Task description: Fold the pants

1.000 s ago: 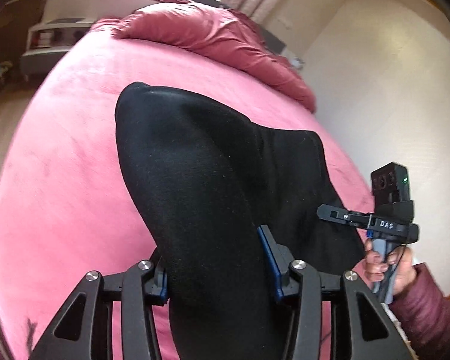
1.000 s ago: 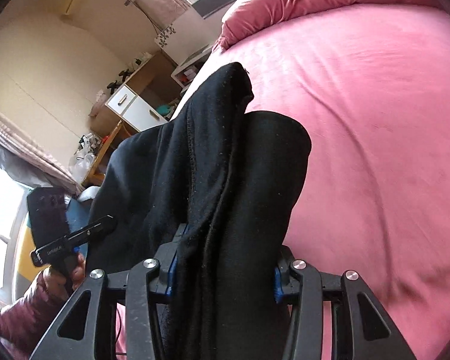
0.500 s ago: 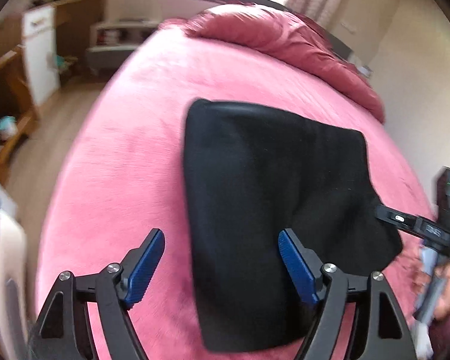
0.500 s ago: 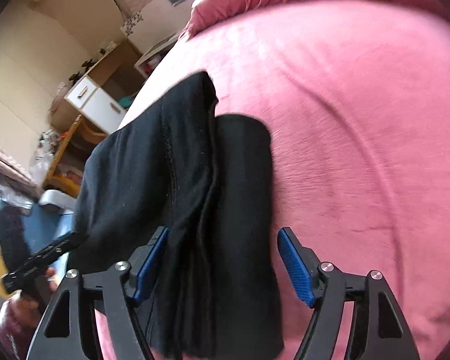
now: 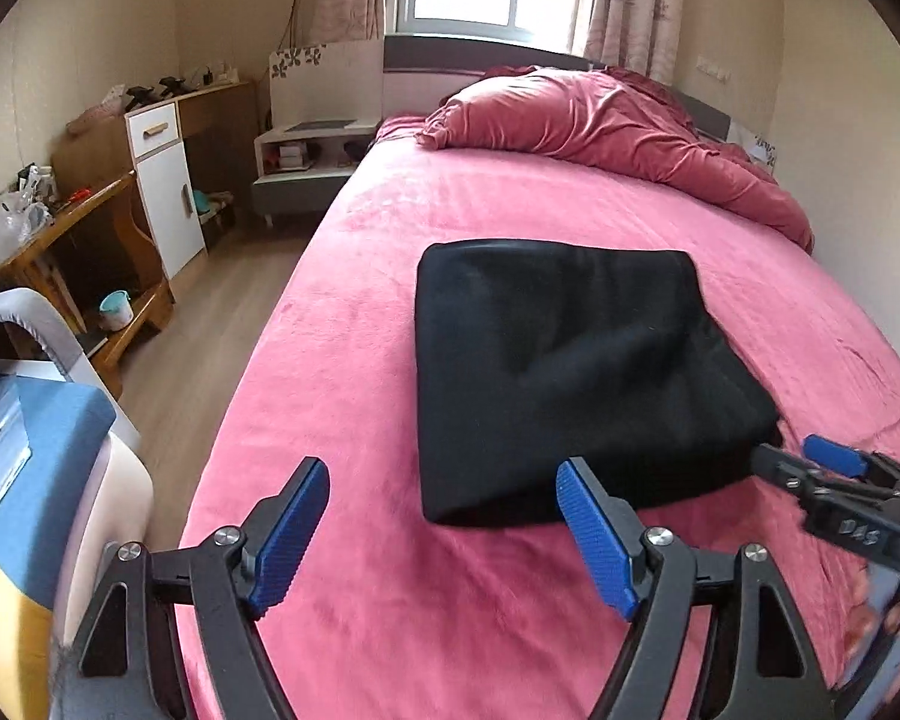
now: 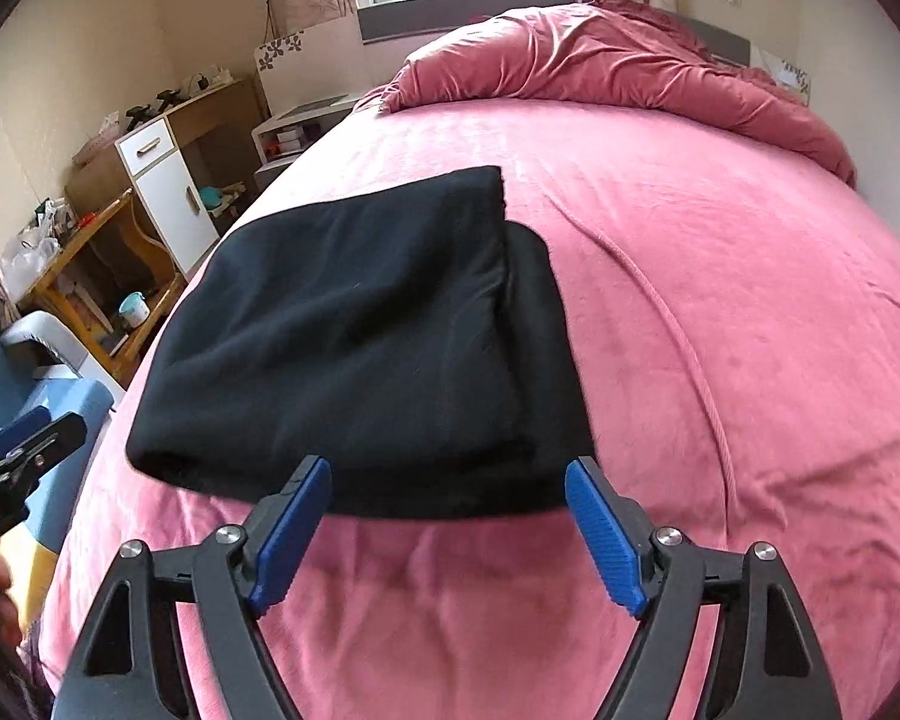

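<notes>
The black pants (image 5: pixel 558 360) lie folded into a thick rectangle on the pink bed (image 5: pixel 342 360). My left gripper (image 5: pixel 443 474) hovers open just short of their near left corner, with nothing between its blue pads. In the right wrist view the pants (image 6: pixel 354 324) show stacked layers, the top one set back from the lower at the right. My right gripper (image 6: pixel 449 468) is pulled back from the near edge, its jaws opening and holding nothing. Each gripper shows in the other's view: the right gripper (image 5: pixel 798 459) by the pants' near right corner, the left gripper (image 6: pixel 36 432) at the far left.
A bunched pink duvet (image 5: pixel 600 120) lies at the head of the bed under the window. Left of the bed stand a white nightstand (image 5: pixel 306 156), a white-and-wood cabinet (image 5: pixel 162 180) and a wooden desk (image 5: pixel 60 240). A blue-topped object (image 5: pixel 42 450) stands close at the left.
Both grippers were closed on raised folds of the pants; they let go and pulled back toward me, tilting up. The pants now lie flat, folded on the bed.
</notes>
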`<state>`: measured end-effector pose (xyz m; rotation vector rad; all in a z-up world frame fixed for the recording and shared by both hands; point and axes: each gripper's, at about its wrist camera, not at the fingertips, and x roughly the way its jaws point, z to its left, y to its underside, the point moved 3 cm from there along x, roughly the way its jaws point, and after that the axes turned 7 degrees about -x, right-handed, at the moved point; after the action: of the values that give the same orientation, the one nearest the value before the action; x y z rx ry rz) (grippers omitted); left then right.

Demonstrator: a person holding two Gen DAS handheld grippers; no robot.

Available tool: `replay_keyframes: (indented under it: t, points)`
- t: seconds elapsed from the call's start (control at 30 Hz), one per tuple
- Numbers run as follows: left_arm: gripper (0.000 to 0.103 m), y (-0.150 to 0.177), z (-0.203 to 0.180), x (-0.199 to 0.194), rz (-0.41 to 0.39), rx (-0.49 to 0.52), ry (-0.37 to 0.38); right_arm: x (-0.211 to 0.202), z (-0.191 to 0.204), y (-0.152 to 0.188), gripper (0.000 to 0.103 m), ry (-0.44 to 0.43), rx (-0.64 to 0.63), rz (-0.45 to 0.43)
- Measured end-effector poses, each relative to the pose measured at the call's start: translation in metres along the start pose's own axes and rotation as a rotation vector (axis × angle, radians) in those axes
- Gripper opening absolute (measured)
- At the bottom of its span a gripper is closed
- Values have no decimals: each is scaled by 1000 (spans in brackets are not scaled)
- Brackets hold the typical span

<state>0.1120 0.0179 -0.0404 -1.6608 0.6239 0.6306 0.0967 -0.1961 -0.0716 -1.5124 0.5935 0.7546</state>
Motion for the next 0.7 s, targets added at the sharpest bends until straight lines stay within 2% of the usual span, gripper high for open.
replay_keyframes:
  t: [0.13,0.4,0.7]
  points:
    - [80,9,-2,-15,-13,-12,5,-10,17,12,81,56,7,-14]
    - [80,27,0,-38,-31,-31,9,-30,35,26,81,114,-21,-38]
    - [80,38,-6,-52,-57,-9,-55,-53,43,29,82,166,-50,-85]
